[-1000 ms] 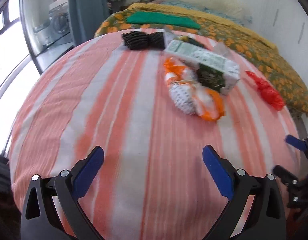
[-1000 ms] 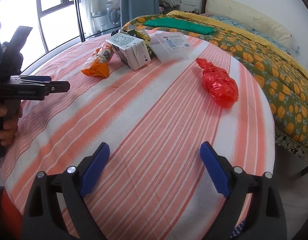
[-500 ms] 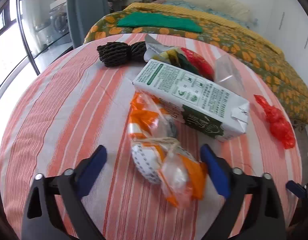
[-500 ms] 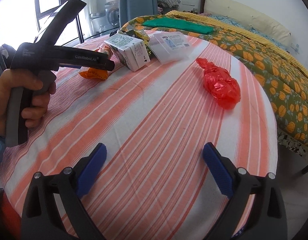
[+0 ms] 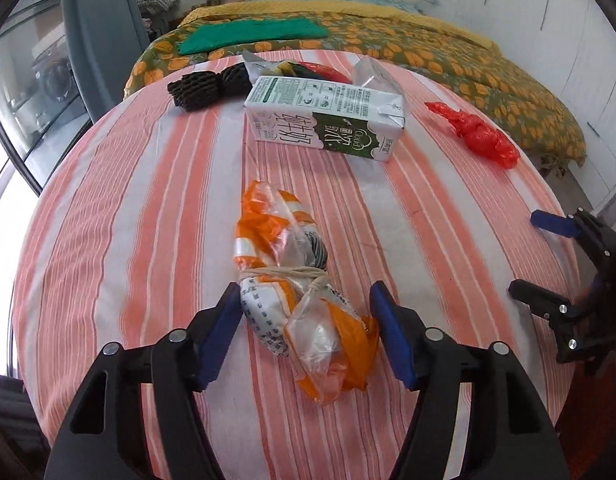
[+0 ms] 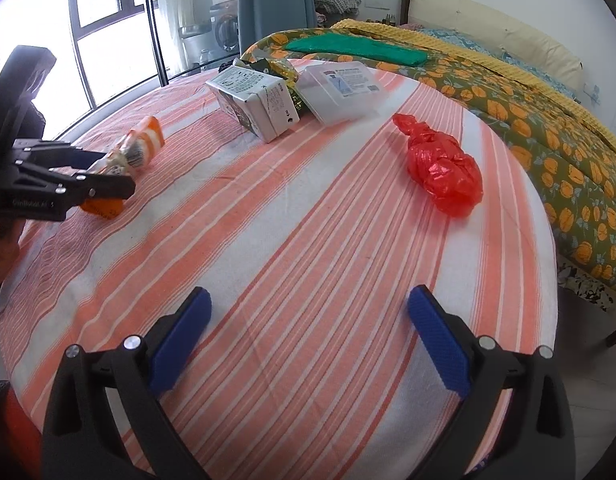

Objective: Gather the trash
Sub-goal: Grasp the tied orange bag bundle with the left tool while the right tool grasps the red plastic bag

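Note:
An orange-and-white plastic bag bundle (image 5: 295, 280) tied with string lies on the round table's striped cloth (image 5: 127, 220). My left gripper (image 5: 305, 332) straddles its near end. The jaws are closing, with the blue pads at the bundle's sides and no squeeze showing. In the right wrist view the bundle (image 6: 143, 148) pokes out beyond the left gripper (image 6: 67, 184). My right gripper (image 6: 308, 336) hangs wide open over bare cloth, holding nothing. A knotted red bag (image 6: 440, 164) lies ahead of it to the right. A white-and-green milk carton (image 5: 324, 120) lies on its side farther back.
A black mesh wad (image 5: 203, 88), crumpled snack wrappers (image 5: 303, 68) and a clear plastic box (image 6: 340, 90) crowd the table's far edge. A bed (image 5: 428, 48) with an orange-flowered cover stands right behind the table. Windows (image 6: 107, 20) are on the left.
The left gripper came forward to the orange-and-white bundle, drew back a little, and its jaws narrowed around the bundle's near end. The right gripper stayed put, wide open.

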